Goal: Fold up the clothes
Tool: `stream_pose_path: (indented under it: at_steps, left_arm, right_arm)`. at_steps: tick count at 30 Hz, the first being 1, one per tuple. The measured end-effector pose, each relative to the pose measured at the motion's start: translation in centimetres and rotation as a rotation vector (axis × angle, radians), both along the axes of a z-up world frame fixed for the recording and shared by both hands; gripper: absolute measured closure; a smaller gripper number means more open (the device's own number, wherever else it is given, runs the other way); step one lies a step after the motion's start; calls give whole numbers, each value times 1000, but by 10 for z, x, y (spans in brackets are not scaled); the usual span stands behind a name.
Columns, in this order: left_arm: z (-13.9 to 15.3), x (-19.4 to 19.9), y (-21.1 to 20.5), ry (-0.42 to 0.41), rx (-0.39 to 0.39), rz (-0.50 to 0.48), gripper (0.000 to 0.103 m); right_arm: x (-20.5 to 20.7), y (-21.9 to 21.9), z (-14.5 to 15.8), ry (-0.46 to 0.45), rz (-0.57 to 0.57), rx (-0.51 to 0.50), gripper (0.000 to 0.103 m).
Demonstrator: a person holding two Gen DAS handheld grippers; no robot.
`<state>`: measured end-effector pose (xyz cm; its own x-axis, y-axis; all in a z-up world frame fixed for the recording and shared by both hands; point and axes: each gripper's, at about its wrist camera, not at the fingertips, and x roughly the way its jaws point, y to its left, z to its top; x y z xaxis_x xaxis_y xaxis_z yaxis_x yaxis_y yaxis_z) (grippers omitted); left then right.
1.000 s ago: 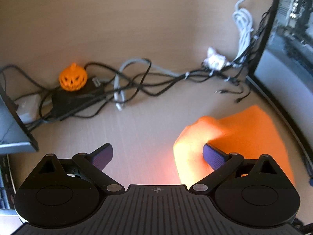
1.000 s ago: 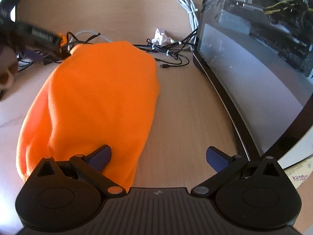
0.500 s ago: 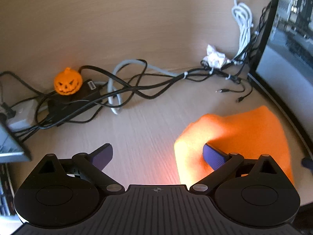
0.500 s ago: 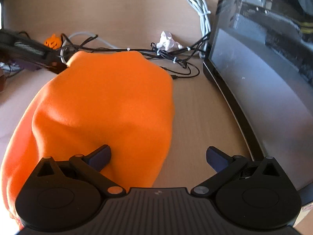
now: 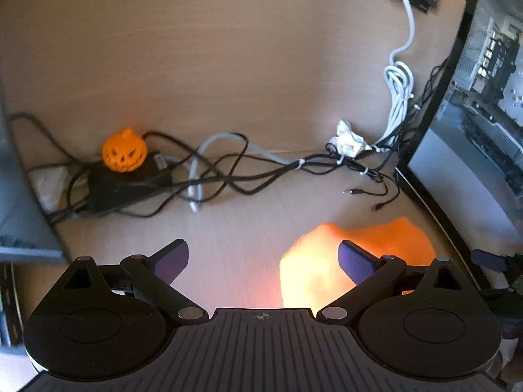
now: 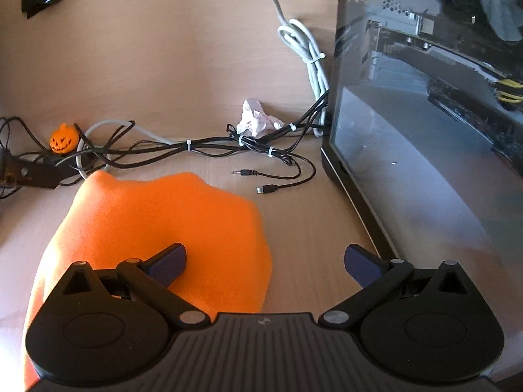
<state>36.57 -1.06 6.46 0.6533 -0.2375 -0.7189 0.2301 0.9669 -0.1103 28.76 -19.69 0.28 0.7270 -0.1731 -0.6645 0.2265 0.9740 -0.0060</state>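
An orange cloth (image 6: 163, 222) lies bunched on the wooden desk, filling the lower left of the right wrist view. My right gripper (image 6: 264, 261) is open above its right edge; the left fingertip overlaps the cloth, the right one is over bare desk. In the left wrist view the cloth (image 5: 376, 238) shows at lower right. My left gripper (image 5: 263, 259) is open, its right fingertip over the cloth's bright left edge, its left one over bare desk. Neither gripper holds anything.
A tangle of black and grey cables (image 5: 228, 176) runs along the back wall, with an orange pumpkin figure (image 5: 124, 150) and crumpled white paper (image 6: 255, 121). A glass-sided computer case (image 6: 425, 130) stands at the right. A dark device edge (image 5: 19, 222) sits at the left.
Both grippers have pulled back and tilted up, so more wall shows. The cloth looks shorter and more bunched in the right wrist view. Both grippers stayed open.
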Motion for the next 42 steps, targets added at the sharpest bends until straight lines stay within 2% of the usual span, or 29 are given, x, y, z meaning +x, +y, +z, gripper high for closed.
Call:
stream_pose_path:
  at_steps: [6, 12, 17, 21, 24, 28, 32, 34, 37, 39, 40, 42]
  left_arm:
    - [-34, 22, -18, 53, 114, -8, 2]
    - [-48, 29, -14, 68, 111, -12, 2]
    - [-44, 25, -11, 69, 100, 11, 2]
    - [-25, 3, 2, 61, 39, 31, 3]
    - [-19, -16, 14, 77, -31, 41, 3]
    - [-25, -36, 28, 149, -180, 30, 3]
    - [-36, -53, 26, 194, -247, -3, 3]
    - [-44, -55, 19, 222, -248, -1, 3]
    - [-54, -56, 6, 235, -181, 12, 3]
    - [-57, -59, 1, 233, -142, 17, 3]
    - [-57, -61, 1, 226, -125, 17, 3]
    - [-55, -67, 4, 208, -90, 22, 3]
  right_arm:
    - [5, -3, -10, 27, 12, -16, 0]
    - [9, 2, -30, 59, 38, -67, 0]
    - [9, 2, -22, 57, 49, -56, 0]
    - [-7, 4, -4, 16, 69, -6, 0]
    - [-15, 8, -10, 44, 95, -1, 0]
    - [-24, 7, -10, 49, 118, 28, 0]
    - [-33, 5, -12, 70, 148, 85, 0]
    - [-38, 3, -15, 94, 169, 137, 0]
    - [-45, 0, -28, 111, 159, 198, 0]
    - [-47, -2, -32, 115, 164, 260, 5]
    - [-47, -1, -33, 115, 181, 294, 11]
    - [-45, 3, -36, 116, 220, 345, 13]
